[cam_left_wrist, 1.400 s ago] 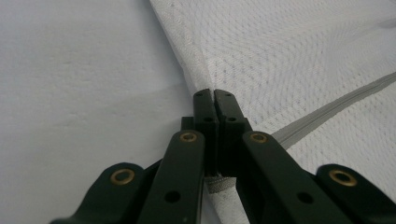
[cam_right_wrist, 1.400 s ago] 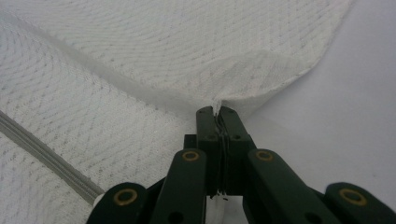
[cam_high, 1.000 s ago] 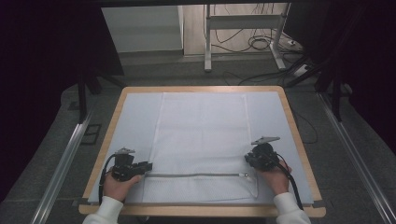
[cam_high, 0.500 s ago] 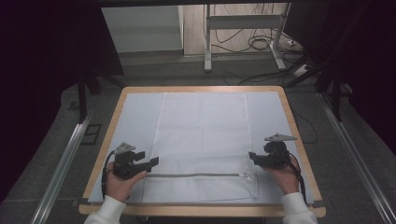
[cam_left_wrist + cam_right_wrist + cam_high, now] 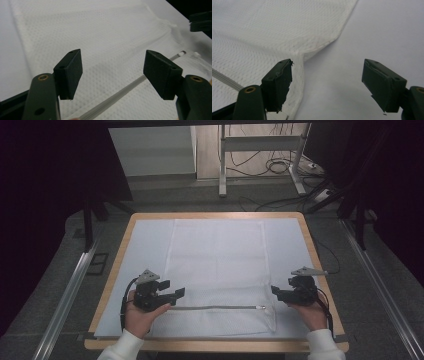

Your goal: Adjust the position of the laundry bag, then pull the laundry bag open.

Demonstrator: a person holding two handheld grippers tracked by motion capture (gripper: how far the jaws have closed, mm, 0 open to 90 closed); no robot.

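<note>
On the table [image 5: 117, 270], the mesh bag [image 5: 217, 265] lay flat at centre, zipper [image 5: 215, 308] toward 6 o'clock, left gripper [image 5: 172, 295] and right gripper [image 5: 276, 292] flanking its ends, jaws apart and empty, probably poised to grasp.

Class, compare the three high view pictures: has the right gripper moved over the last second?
Yes. The right gripper has drawn off to the right, away from the zipper's end on the white mesh bag, and now hangs beyond the bag's right edge, jaws open.

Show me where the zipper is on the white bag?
In the high view the zipper runs across the near end of the white mesh bag, between the left claw and right claw.
</note>
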